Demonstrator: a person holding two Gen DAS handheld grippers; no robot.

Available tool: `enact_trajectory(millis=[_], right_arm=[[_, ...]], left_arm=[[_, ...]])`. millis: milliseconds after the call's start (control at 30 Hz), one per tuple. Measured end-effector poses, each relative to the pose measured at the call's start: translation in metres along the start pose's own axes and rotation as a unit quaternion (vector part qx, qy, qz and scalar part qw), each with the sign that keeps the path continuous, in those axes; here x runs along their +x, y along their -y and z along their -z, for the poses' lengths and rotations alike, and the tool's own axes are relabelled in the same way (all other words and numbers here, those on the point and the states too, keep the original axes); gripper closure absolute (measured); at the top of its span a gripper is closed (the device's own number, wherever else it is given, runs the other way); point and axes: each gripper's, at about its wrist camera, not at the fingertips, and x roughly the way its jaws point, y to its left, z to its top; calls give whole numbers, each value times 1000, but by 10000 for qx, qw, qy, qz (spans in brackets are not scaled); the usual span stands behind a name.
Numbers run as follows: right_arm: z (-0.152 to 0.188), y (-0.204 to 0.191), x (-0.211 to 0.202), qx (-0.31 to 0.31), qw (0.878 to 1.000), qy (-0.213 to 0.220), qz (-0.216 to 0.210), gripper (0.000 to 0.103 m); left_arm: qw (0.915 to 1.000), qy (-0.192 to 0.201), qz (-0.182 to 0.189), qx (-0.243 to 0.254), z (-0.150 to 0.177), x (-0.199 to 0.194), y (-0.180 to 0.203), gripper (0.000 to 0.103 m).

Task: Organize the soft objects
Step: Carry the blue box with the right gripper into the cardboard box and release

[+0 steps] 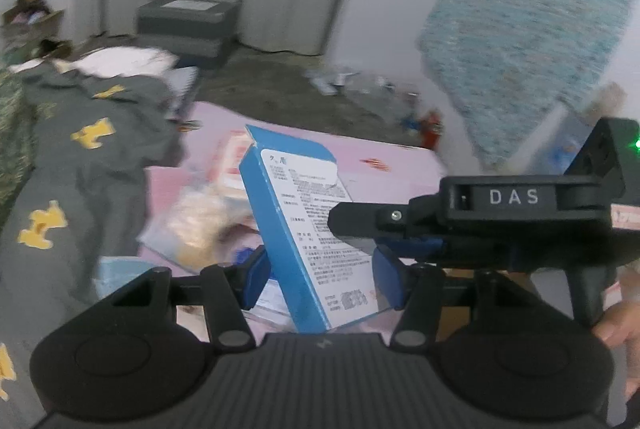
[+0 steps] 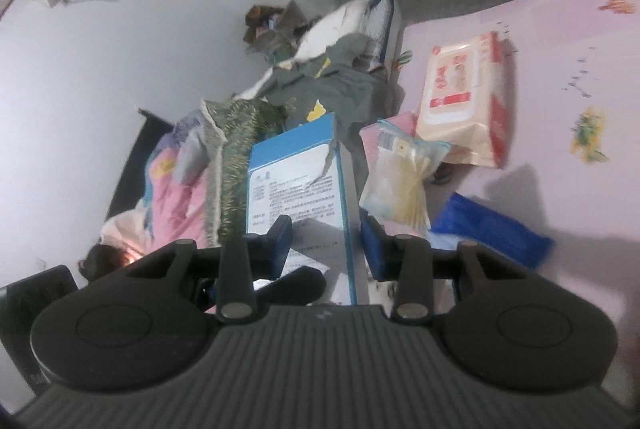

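Left wrist view: my left gripper (image 1: 318, 275) is clamped on the lower part of a blue box (image 1: 308, 229), pads pressed to its two sides. The box stands tilted, raised above the pink mat (image 1: 384, 157). My right gripper (image 1: 360, 221) reaches in from the right and meets the box's printed face. A grey blanket (image 1: 92, 157) lies left of the mat.

Right wrist view: the right gripper (image 2: 326, 243) is closed on the box's (image 2: 296, 189) narrow edge near its base. A wipes pack (image 2: 464, 101) and a clear pouch (image 2: 400, 181) lie beyond on the mat.

Assessment: the box looks light, thin cardboard, likely to dent under pressure. Best held low, across the stiffer edges, with moderate squeeze.
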Motion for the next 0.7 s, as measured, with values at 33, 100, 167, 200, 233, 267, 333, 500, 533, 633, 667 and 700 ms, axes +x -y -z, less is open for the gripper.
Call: enact_trajectory(millis=[33,100,167,200,233,267,333,500,533,633,667,700], right_arm=[[6,4,-17,56,10000,82,1,66],[20,13,-53,189,9995,250,34,66],[36,28,-91,390,9982,434,141,66],[43,35,-110,462,9974,527,190,66],[51,43,-130,539,9962,638,257,66],[59,53,-149,630,9947,745,328,65],[73,73,-184,786,9913,940,474,65],[99,131,-239,1412,9795,1209,780,65],[101,141,-242,1500,9777,1191,862,65],[105,172,-244,1749,9720,1183,1032,64],[105,182,-241,1802,9707,1166,1076,64],[105,193,-237,1886,9691,1154,1089,65]], left_arm=[[9999,-20,99,81,3,-3,13,46],[9991,-96,334,259,10,-7,42,46],[9971,-193,576,455,19,-6,72,46],[9957,-241,701,563,23,-5,87,46],[9936,-311,839,686,27,-1,104,46],[9918,-380,939,782,32,2,119,46],[9872,-550,1125,985,40,13,148,46],[9780,-1016,1326,1250,60,57,201,46],[9767,-1104,1304,1298,63,68,208,46],[9738,-1328,1192,1409,75,98,221,44],[9736,-1352,1090,1481,78,109,223,43],[9737,-1360,968,1547,81,117,224,41]])
